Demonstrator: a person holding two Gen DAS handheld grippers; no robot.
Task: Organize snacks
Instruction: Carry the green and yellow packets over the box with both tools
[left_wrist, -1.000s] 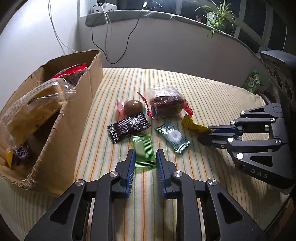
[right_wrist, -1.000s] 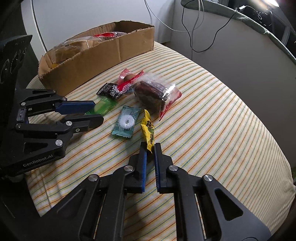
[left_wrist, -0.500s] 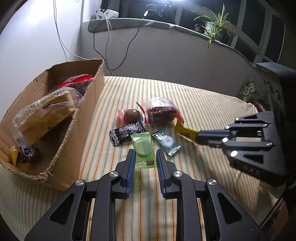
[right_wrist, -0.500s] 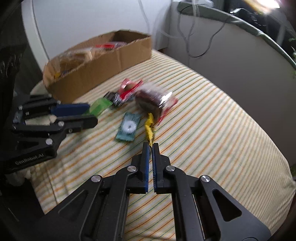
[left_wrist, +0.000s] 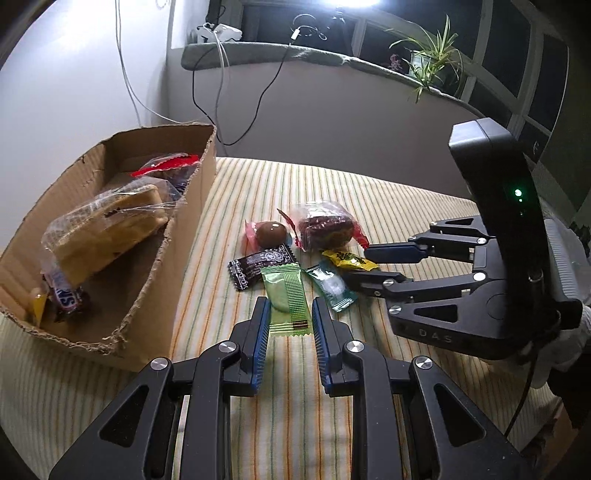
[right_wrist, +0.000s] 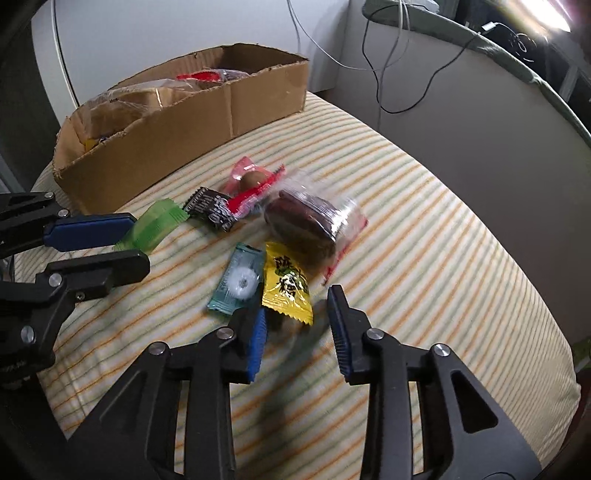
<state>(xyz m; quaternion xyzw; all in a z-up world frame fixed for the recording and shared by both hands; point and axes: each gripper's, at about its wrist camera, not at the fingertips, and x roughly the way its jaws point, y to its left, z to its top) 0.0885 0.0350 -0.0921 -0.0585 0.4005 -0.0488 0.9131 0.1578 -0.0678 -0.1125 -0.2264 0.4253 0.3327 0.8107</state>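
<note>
You have six loose snacks on the striped cloth: one green packet, one teal mint, one yellow candy, one black wrapper, one chocolate egg and one wrapped brown cake. One cardboard box stands beside them. You hold two grippers.

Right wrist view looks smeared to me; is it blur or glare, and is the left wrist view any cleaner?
Right wrist view: motion blur smears the brown cake and yellow candy; glare flares only at the top right corner. Left wrist view: sharp on the green packet, with a blown-out lamp at the top edge and dim surroundings.
</note>
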